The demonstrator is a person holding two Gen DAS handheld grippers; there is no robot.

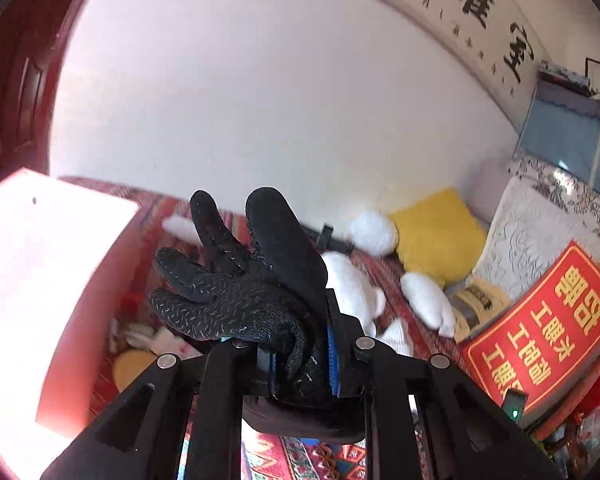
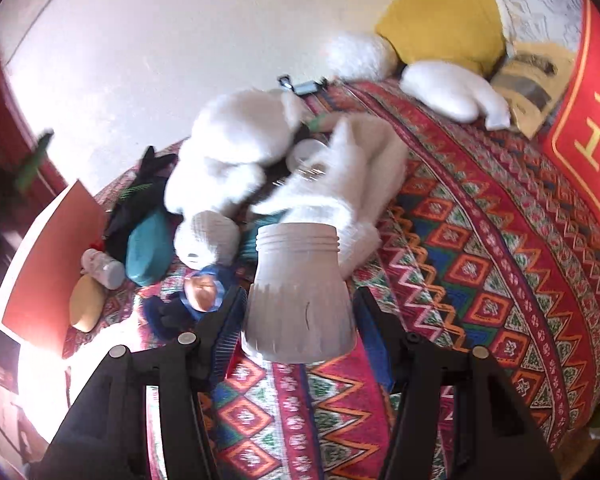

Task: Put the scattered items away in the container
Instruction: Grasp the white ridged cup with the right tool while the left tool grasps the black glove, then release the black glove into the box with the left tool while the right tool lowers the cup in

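Patterned bedding (image 2: 480, 264) is strewn with plush toys (image 2: 236, 140). A black glove (image 1: 236, 280) is clamped in the left gripper (image 1: 302, 364), a lidless white plastic jar (image 2: 300, 296) in the right gripper (image 2: 300, 320). Several items already lie in the red container (image 2: 48, 256); its far side is cut off and overexposed. Much remains scattered.

A patterned red bedspread (image 2: 480, 240) carries white plush toys (image 2: 236, 140) and cushions (image 2: 440, 12).

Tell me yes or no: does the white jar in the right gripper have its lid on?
No: the white jar between the right gripper fingers shows bare screw threads at its neck.
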